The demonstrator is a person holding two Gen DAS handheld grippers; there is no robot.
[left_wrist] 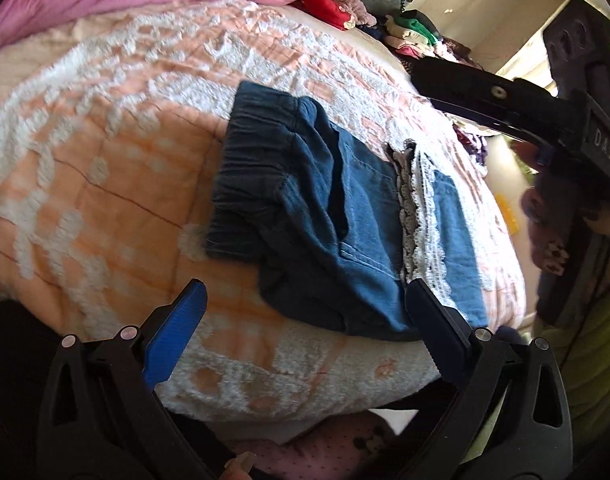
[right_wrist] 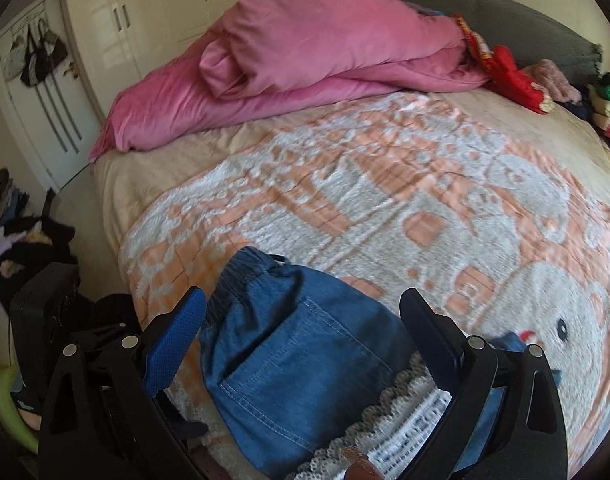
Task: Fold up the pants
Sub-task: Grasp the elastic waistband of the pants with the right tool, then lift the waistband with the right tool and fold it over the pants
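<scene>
In the left wrist view, the small blue denim pants with white lace trim lay in a compact bundle near the edge of the bed's peach-and-white patterned blanket, apparently already folded over. The left hand-held gripper hovered spread and empty. In the right wrist view, the right hand-held gripper was likewise spread above the pants, gripping nothing; perhaps only a final tidy remained.

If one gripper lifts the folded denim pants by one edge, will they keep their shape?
Probably not. The denim pants look soft and wrinkled, so they would likely droop and unfold. The gathered waistband looks thicker, perhaps steadier to grip. The lace trim might snag.
</scene>
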